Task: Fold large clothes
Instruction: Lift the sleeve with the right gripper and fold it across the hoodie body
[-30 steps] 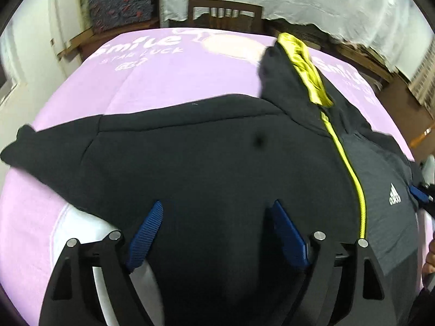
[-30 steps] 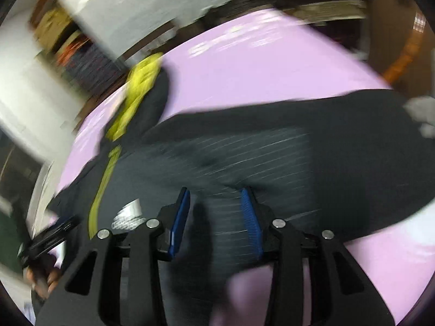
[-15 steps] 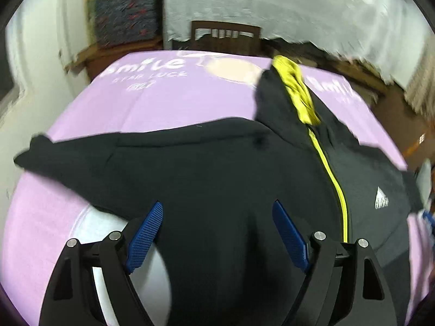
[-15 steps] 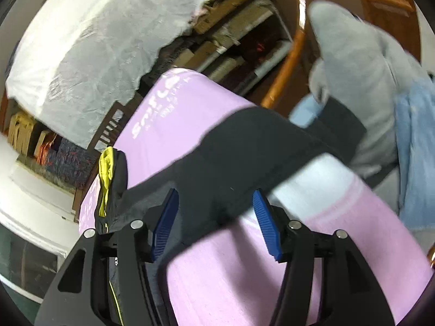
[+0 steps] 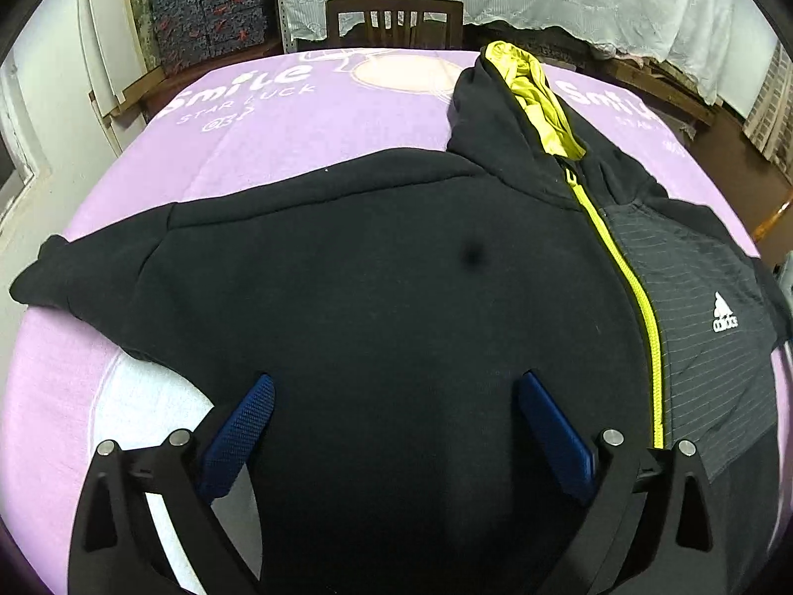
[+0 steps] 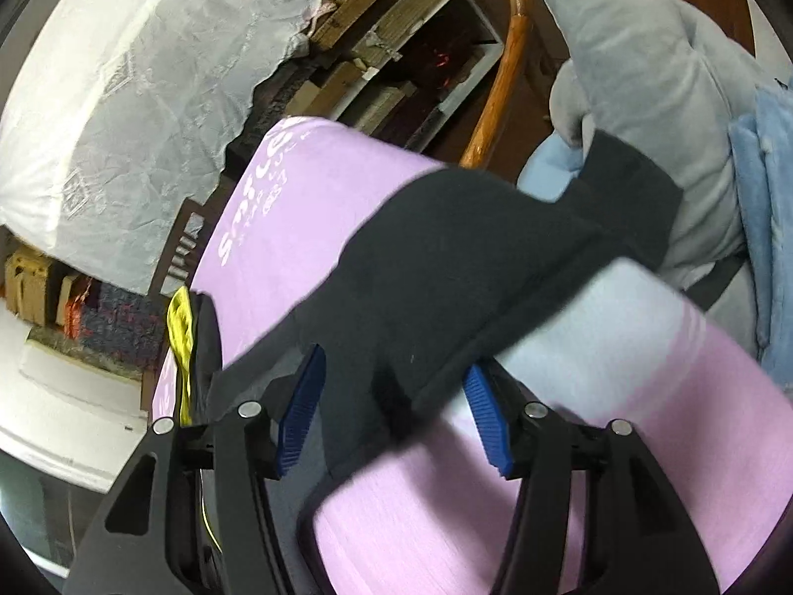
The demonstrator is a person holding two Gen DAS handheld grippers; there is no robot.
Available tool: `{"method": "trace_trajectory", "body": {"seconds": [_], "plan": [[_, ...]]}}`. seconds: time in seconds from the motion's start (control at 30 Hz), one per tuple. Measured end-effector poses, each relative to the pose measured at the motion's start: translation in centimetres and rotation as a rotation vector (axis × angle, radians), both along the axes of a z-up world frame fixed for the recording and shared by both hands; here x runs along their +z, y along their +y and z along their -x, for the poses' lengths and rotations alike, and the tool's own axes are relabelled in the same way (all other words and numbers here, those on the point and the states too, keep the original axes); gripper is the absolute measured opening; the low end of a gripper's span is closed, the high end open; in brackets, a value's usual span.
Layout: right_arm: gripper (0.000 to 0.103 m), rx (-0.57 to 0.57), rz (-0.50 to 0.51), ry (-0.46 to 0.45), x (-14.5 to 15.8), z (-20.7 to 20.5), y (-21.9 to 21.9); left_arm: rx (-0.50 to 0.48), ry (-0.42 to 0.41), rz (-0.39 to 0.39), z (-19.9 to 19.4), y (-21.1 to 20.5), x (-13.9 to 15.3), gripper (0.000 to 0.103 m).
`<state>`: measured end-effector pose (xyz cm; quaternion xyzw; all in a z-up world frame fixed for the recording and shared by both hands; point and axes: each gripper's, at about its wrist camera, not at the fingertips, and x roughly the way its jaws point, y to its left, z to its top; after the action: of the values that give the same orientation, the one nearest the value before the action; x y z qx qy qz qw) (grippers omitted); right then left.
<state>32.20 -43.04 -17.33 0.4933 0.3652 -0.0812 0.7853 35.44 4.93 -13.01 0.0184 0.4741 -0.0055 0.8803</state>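
The black hoodie carries a small white "adidas" logo with the three-bar mark above the word, set on the grey striped chest panel just beside the yellow zip.

The purple cloth beneath it bears large white lettering reading "Smile", with smaller "STAR LUCK" under it and a further small line too faint to read. A second "Smi…" print on the far right is cut off by the hoodie. In the right wrist view the same white lettering shows sideways, only partly legible.
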Motion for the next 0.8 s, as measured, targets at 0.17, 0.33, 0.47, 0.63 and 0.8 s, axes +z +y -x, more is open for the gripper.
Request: {"method": "trace_trajectory", "body": {"seconds": [0.17,0.33,0.47,0.63,0.8], "plan": [[0.056,-0.064,-0.091,-0.075,-0.5,-1.3,-2.2,0.006,-0.008,0.008,0.1,0.2,0.1,0.099],[0.049,-0.199,-0.210,-0.141,-2.4,-0.2,-5.2,0.002,-0.011,-0.016,0.4,-0.2,0.0,0.100],[0.049,-0.329,-0.208,-0.148,-3.6,1.4,-8.7,0.002,-0.012,-0.013,0.4,-0.2,0.0,0.100],[0.049,-0.295,-0.347,-0.115,-6.2,0.2,-10.5,0.002,-0.012,-0.013,0.4,-0.2,0.0,0.100],[0.033,-0.256,-0.301,-0.108,-5.4,-0.7,-10.9,0.003,-0.012,-0.017,0.3,-0.3,0.0,0.100]]}}
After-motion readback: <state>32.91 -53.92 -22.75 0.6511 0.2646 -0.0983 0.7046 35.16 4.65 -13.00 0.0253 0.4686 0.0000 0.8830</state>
